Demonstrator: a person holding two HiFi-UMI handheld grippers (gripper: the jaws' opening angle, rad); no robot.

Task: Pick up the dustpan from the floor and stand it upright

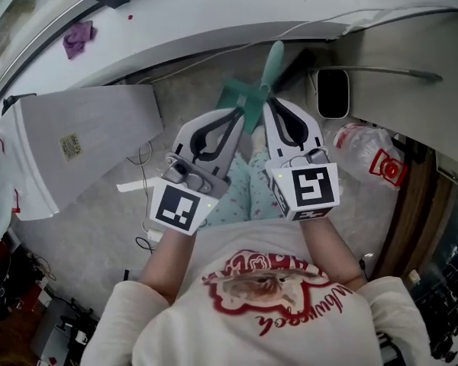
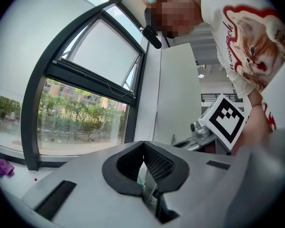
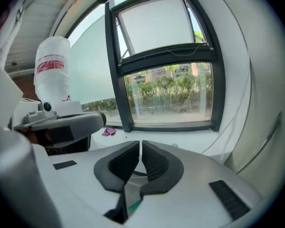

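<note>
Past my printed shirt, my left claw clamps the green dustpan; my right claw is pinched shut on it too, handle poking out beyond both.

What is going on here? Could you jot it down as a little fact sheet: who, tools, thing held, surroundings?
who: a person in a white printed top, seen from above
left gripper: jaws closed on the dustpan
right gripper: jaws closed, a green sliver of the dustpan between them
dustpan: green, at both grippers' tips, handle pointing away
nearby: plastic bottle with a red label at right; purple cloth on the window ledge
</note>
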